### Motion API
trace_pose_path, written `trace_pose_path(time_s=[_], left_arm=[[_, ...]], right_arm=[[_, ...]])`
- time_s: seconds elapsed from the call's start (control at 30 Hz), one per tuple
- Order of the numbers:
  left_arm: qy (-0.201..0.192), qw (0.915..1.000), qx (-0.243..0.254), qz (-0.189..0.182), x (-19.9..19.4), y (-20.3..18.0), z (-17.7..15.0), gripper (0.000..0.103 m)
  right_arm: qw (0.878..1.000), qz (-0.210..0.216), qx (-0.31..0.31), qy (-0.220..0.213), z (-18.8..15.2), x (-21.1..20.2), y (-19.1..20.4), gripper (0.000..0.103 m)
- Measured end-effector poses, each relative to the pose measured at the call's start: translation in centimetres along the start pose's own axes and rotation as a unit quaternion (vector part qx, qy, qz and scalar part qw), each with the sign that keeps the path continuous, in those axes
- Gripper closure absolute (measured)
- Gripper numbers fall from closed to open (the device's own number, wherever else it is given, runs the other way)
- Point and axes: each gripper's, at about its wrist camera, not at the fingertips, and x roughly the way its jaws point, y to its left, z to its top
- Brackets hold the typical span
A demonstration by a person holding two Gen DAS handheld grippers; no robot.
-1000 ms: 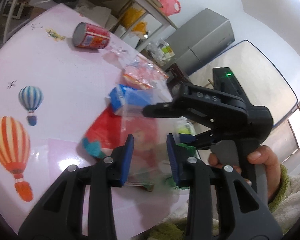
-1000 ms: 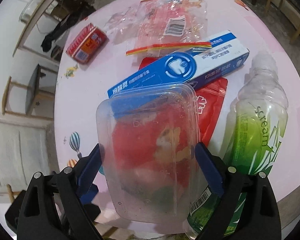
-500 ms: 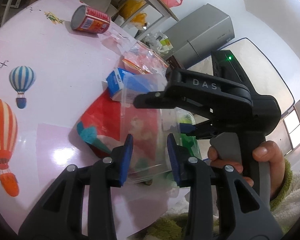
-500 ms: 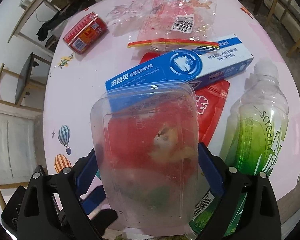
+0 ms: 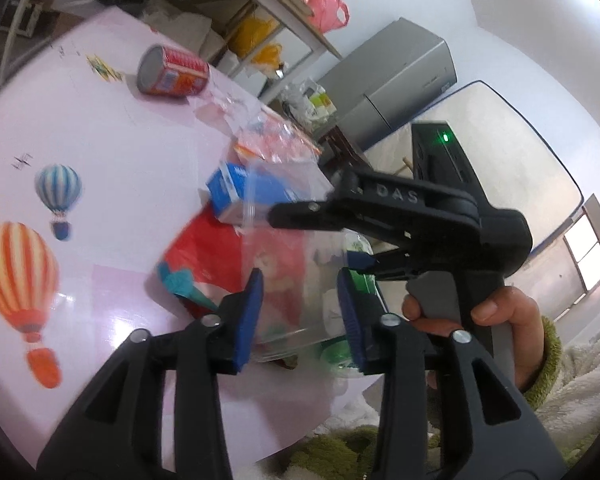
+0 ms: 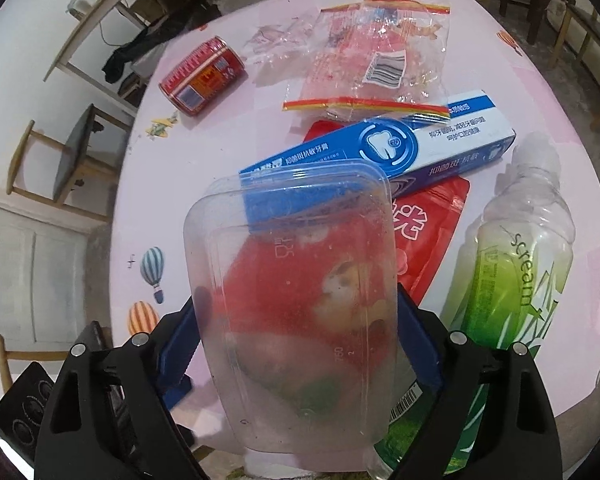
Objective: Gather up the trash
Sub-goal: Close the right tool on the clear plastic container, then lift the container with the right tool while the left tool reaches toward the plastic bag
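Right gripper [image 6: 296,344] closing on clear container [image 6: 296,300] over table edge [image 6: 560,412]; left gripper [image 5: 300,316] opening around its rim.

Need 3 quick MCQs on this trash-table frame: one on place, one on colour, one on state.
1. Where does the red can lie?
A. on the far left part of the table
B. inside the clear container
C. on top of the bottle

2. What colour is the toothpaste box?
A. yellow
B. blue and white
C. black

3. What is between the right gripper's pads?
A. the green bottle
B. nothing
C. the clear plastic container

Answers:
1 A: the can lies on its side, apart from the pile.
2 B: blue front panel, white end.
3 C: a blue pad sits at each long side of the container as the jaws close.
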Motion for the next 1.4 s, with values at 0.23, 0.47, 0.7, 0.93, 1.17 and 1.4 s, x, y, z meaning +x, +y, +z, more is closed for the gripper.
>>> trace_pose_path(time_s=[0.23, 0.47, 0.7, 0.93, 1.17, 1.4], left_arm=[[-0.022, 0.999, -0.002, 0.039, -1.6, 0.6, 0.4, 0.059], [-0.023, 0.9973, -0.008, 0.069, -1.6, 1.1, 0.4, 0.058], [-0.031, 0.9952, 0.007, 0.092, -1.5, 0.1, 1.2, 0.053], [-0.033, 0.988, 0.055, 0.141, -0.8, -1.6, 4.8, 0.052], [-0.03, 0.981, 0.092, 0.168, 1.4, -3.1, 10.7, 0.051], [0.02, 0.9845, 0.083, 0.153, 7.9, -2.5, 17.4, 0.051]], right_arm=[[0.997, 0.074, 0.026, -0.025, 0.3, -2.5, -1.9, 0.018], [0.98, 0.18, 0.065, -0.048, 0.9, -5.9, -4.9, 0.018], [0.965, 0.228, 0.08, -0.102, 1.4, -10.9, -8.4, 0.018], [0.958, 0.224, 0.092, -0.152, 1.3, -14.1, -12.3, 0.018], [0.952, 0.228, 0.109, -0.173, 2.0, -14.6, -15.5, 0.018], [0.95, 0.229, 0.098, -0.186, 2.7, -15.1, -16.7, 0.018]])
